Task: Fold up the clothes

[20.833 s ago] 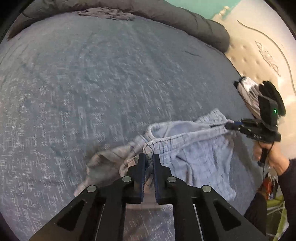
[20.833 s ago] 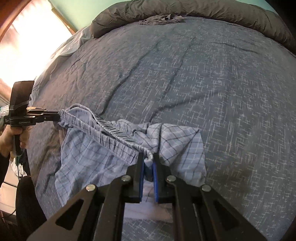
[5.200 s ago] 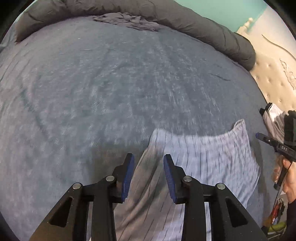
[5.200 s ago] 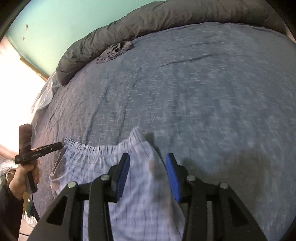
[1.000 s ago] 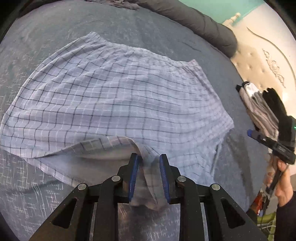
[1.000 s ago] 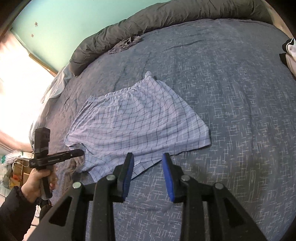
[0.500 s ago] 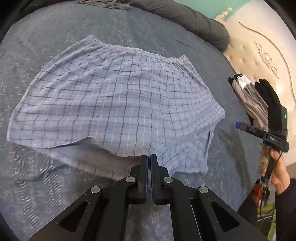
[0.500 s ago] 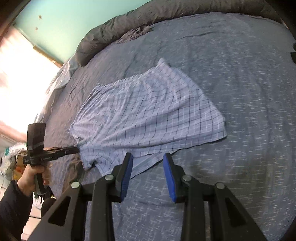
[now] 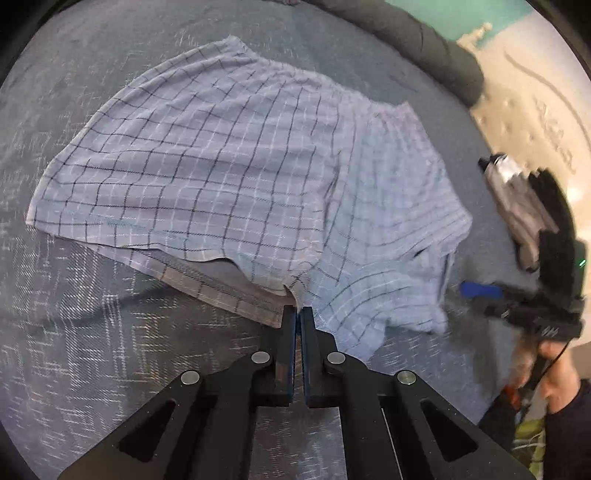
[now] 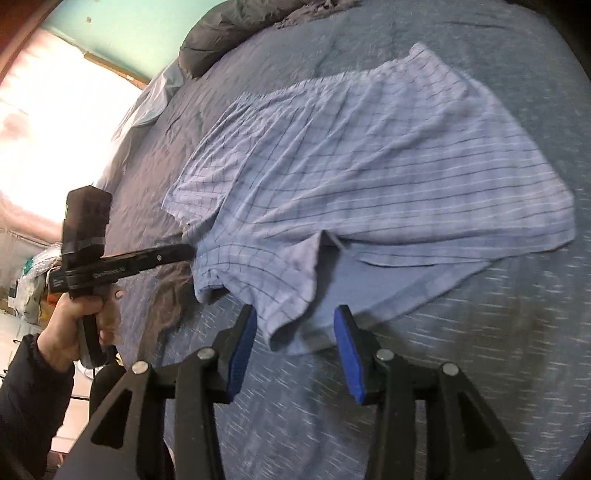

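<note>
Pale blue checked shorts (image 9: 229,166) lie spread on the dark blue bedspread (image 9: 74,332). My left gripper (image 9: 297,314) is shut, pinching the shorts' near hem by the crotch. In the right wrist view the same left gripper (image 10: 186,251) holds a lifted edge of the shorts (image 10: 369,166), with a hand gripping its handle. My right gripper (image 10: 295,336) is open, blue pads wide apart, and the near leg corner of the shorts lies between its fingers. That right gripper (image 9: 476,290) shows at the right of the left wrist view, close to the crumpled leg.
A rolled dark grey duvet (image 9: 424,33) lines the far edge of the bed. A stack of folded clothes (image 9: 517,206) sits at the right, by the cream headboard (image 9: 535,92). A bright window (image 10: 44,122) and floor clutter (image 10: 33,280) lie off the bed's left side.
My left gripper has shut on the hem that lay between its open fingers a second ago. The right gripper, still open, has come down close to the shorts' near leg corner, which now looks bunched.
</note>
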A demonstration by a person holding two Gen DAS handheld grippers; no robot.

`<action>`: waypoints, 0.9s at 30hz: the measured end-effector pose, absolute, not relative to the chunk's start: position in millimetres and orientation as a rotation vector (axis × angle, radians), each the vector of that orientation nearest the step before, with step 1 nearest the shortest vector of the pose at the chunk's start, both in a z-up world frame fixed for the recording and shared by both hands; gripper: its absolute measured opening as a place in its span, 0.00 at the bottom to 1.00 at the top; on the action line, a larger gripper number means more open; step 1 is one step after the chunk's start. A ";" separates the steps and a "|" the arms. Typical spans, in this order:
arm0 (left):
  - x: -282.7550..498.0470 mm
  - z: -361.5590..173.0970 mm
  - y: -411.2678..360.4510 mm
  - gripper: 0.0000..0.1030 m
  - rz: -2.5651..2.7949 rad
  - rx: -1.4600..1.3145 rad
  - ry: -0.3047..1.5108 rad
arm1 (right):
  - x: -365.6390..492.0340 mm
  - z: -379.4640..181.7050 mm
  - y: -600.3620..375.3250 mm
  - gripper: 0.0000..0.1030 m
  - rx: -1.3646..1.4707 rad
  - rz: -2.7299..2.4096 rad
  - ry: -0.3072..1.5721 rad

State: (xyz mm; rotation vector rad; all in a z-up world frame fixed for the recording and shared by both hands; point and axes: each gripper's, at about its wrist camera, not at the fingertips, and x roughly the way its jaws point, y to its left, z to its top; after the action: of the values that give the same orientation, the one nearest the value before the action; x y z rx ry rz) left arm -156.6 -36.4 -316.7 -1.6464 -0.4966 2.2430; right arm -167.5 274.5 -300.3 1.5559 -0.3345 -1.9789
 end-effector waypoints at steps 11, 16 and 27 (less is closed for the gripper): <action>-147.7 -302.7 -66.9 0.05 2.304 -1.628 -0.607 | -162.7 -316.8 255.6 0.17 1.576 -1.942 -0.279; -151.6 -303.3 -104.0 0.05 2.431 -1.678 -0.652 | -155.4 -312.4 256.4 0.04 1.550 -1.926 -0.235; -153.6 -302.4 -184.0 0.11 2.723 -1.649 -0.857 | -144.4 -307.0 265.0 0.03 1.535 -1.891 -0.213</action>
State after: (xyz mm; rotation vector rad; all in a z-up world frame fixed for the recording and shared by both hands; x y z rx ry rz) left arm -153.6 -184.0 -302.4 -1.6494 -0.8575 2.7230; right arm -144.4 265.0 -307.0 1.5351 -0.2126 -1.8910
